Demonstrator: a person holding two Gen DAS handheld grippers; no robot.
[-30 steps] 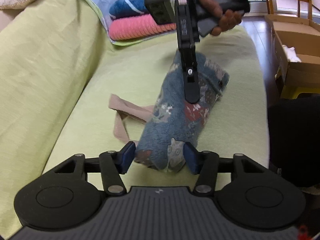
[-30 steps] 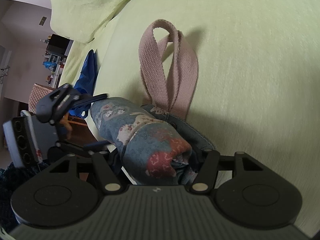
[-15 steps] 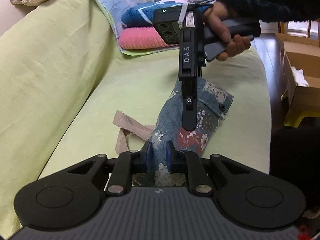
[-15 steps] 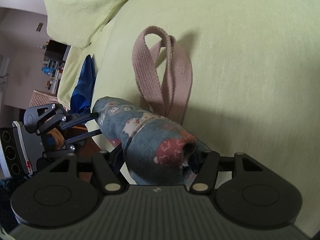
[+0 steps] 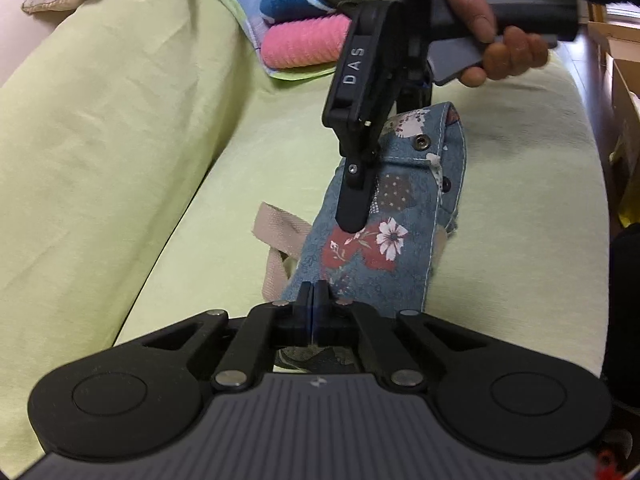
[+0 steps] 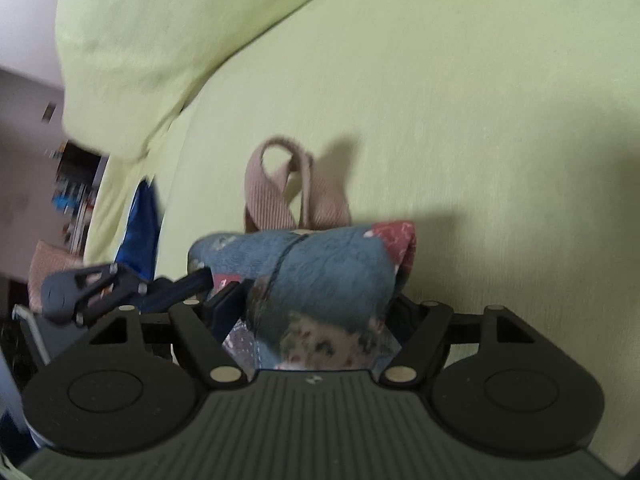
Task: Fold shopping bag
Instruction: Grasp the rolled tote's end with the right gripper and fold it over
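Left wrist view: the bag [image 5: 384, 240] is rolled into a thick blue bundle with floral and red patches, a metal snap near its far end, lying on the green sofa [image 5: 120, 140] seat. Its beige handles [image 5: 276, 240] stick out to the left. The left gripper [image 5: 315, 296] has just been closing; its pads now meet at the bundle's near end, and whether cloth is pinched between them I cannot tell. The right gripper [image 6: 320, 312], its jaws just widened, straddles the roll's far end; pad contact is hidden. A hand [image 5: 488, 40] holds its grip.
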